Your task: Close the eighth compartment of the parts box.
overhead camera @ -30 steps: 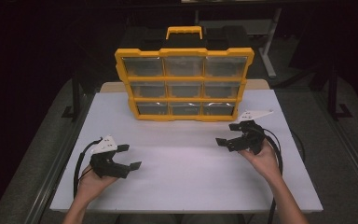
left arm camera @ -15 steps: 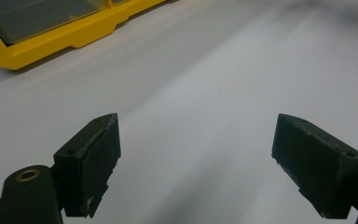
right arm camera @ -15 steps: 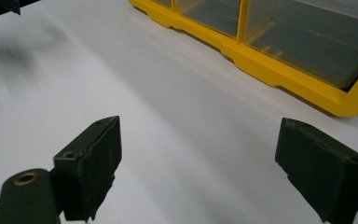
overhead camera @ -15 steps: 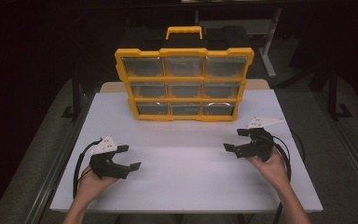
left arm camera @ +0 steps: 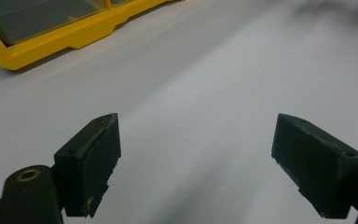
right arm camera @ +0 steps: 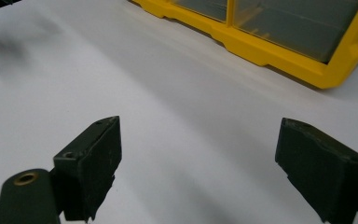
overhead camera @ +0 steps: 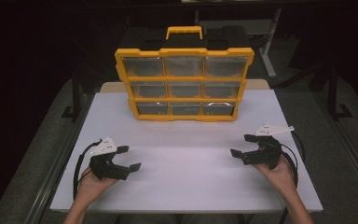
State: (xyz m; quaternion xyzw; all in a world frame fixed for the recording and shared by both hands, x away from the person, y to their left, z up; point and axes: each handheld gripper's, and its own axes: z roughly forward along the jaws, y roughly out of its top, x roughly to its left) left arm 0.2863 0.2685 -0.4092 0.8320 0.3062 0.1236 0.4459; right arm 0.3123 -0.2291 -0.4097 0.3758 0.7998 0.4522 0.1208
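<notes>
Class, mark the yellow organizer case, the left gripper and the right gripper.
yellow organizer case (overhead camera: 184, 79), high view, front frame.
left gripper (overhead camera: 129, 157), high view, between its fingertips.
right gripper (overhead camera: 240, 145), high view, between its fingertips.

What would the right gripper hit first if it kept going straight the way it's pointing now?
Probably bare white table first. The right gripper, jaws open, points low across it, and the yellow organizer case lies farther along, toward the right of its line. Depth is hard to judge.
</notes>
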